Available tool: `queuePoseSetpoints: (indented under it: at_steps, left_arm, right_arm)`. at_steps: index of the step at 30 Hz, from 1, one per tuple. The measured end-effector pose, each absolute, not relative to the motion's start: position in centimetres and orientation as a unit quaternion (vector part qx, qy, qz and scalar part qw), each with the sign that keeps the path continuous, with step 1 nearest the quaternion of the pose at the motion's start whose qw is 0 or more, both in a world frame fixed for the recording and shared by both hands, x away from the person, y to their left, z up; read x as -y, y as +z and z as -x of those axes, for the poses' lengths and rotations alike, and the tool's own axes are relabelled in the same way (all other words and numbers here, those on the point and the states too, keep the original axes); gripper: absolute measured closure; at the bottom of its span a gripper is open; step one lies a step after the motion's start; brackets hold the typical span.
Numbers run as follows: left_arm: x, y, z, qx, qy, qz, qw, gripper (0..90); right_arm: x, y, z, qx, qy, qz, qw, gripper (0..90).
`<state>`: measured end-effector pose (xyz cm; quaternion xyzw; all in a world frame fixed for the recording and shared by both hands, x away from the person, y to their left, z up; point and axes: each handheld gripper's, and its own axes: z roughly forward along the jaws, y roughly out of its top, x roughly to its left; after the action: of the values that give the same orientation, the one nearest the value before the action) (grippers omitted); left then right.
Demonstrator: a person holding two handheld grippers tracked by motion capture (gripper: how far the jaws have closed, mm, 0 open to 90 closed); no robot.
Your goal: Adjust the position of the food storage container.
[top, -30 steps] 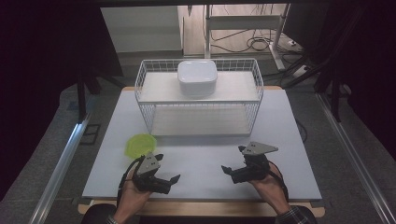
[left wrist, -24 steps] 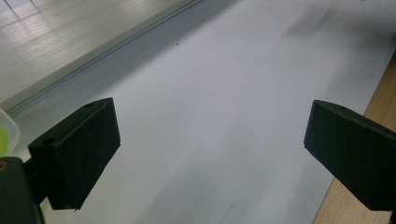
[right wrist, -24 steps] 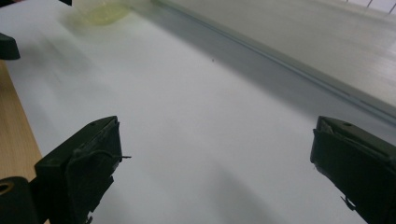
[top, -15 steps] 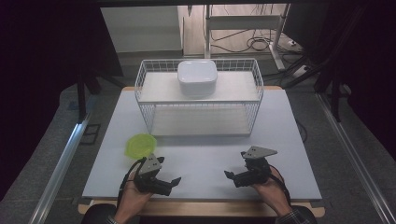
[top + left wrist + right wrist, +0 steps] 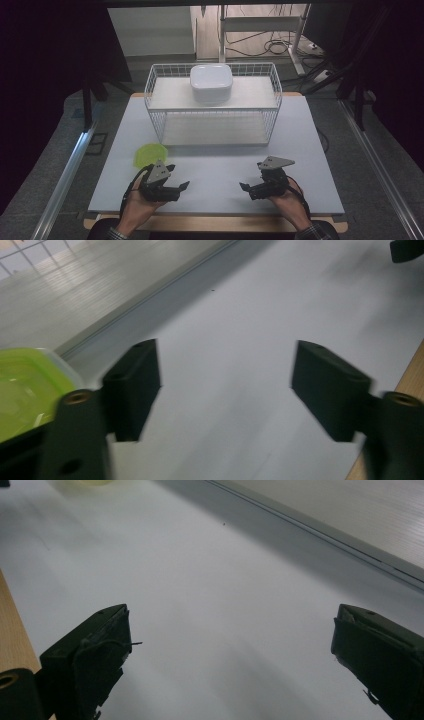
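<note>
The left hand-held gripper [image 5: 179, 187] is hovering empty over the desk [image 5: 215, 170], jaws apart but just closing, beside the green lid [image 5: 148, 154]. The right hand-held gripper [image 5: 246, 188] is gaping wide, empty.

Wire rack [image 5: 270, 107] stands at the worktop's [image 5: 310, 165] far side; a container [image 5: 210, 83] rests on its upper shelf. A lid [image 5: 149, 154] lies front-left of the rack.

A white lidded container [image 5: 210, 83] sits atop a white wire rack [image 5: 212, 107], a green lid [image 5: 149, 154] beside the left gripper [image 5: 177, 185].
</note>
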<state>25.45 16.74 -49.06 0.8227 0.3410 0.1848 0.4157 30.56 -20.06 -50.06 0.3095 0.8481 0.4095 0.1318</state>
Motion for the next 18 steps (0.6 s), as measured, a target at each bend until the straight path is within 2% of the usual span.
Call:
queuePoseSetpoints:
  at_steps: [4, 11, 12, 18]
  left_arm:
    - [-18.0, -48.4, -25.8, -0.354, 0.183, -0.814, 0.422, 58.0]
    - [-21.5, -47.8, -26.4, -0.405, 0.206, -0.773, 0.443, 87.5]
    - [-22.1, -47.7, -26.5, -0.416, 0.207, -0.767, 0.443, 90.0]
    - [-24.9, -47.8, -27.1, -0.454, 0.229, -0.742, 0.437, 90.0]
  right_arm:
    - [20.1, -50.1, -30.6, -0.850, 0.404, -0.313, 0.128, 4.1]
    - [20.0, -50.3, -30.7, -0.851, 0.402, -0.312, 0.127, 4.2]
    - [20.0, -50.3, -30.7, -0.852, 0.400, -0.312, 0.126, 4.3]
    - [19.7, -50.6, -30.7, -0.857, 0.392, -0.313, 0.121, 4.6]
